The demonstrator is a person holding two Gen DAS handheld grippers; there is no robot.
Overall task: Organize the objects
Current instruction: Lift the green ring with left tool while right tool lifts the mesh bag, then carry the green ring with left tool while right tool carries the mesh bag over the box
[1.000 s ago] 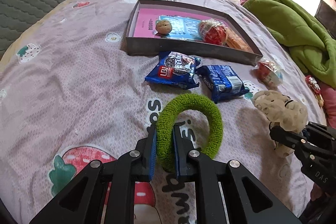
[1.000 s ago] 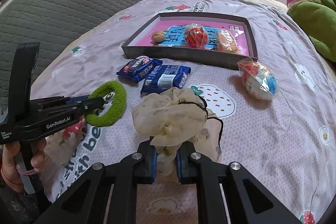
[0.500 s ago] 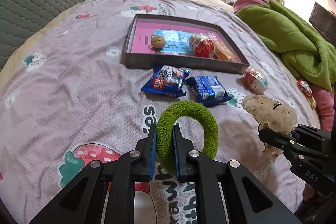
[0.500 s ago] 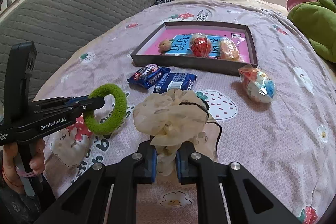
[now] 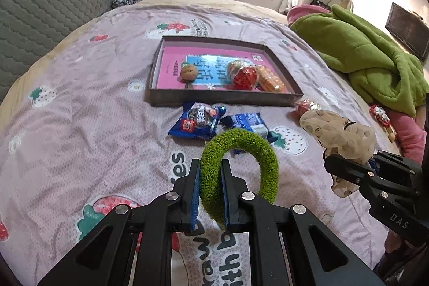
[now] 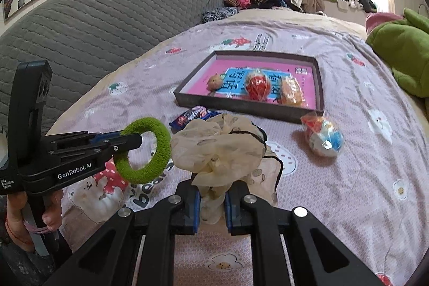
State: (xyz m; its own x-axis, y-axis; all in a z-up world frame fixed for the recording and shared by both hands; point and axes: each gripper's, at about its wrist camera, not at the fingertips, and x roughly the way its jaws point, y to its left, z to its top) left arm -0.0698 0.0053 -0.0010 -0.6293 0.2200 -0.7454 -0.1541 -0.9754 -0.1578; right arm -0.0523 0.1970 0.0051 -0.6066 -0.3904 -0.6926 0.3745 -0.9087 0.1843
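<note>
My left gripper (image 5: 210, 173) is shut on a fuzzy green hair ring (image 5: 257, 152) and holds it above the bed; the ring also shows in the right wrist view (image 6: 158, 152). My right gripper (image 6: 211, 195) is shut on a cream spotted scrunchie (image 6: 219, 149), lifted off the bed; the scrunchie also shows in the left wrist view (image 5: 337, 133). A dark shallow tray (image 5: 214, 98) with a pink and blue liner lies farther back and holds a walnut (image 5: 188, 73), a red wrapped ball (image 5: 242, 74) and an orange packet (image 5: 269, 78).
Two blue snack packets (image 5: 198, 121) (image 5: 249, 122) lie in front of the tray. A wrapped candy ball (image 6: 323, 136) lies right of them. A green blanket (image 5: 372, 60) is heaped at the right. A grey quilted headboard (image 6: 93, 31) runs along the left.
Both grippers have risen and pulled back from the tray, each still holding its hair tie. The tray and snacks look farther away and have not moved.
</note>
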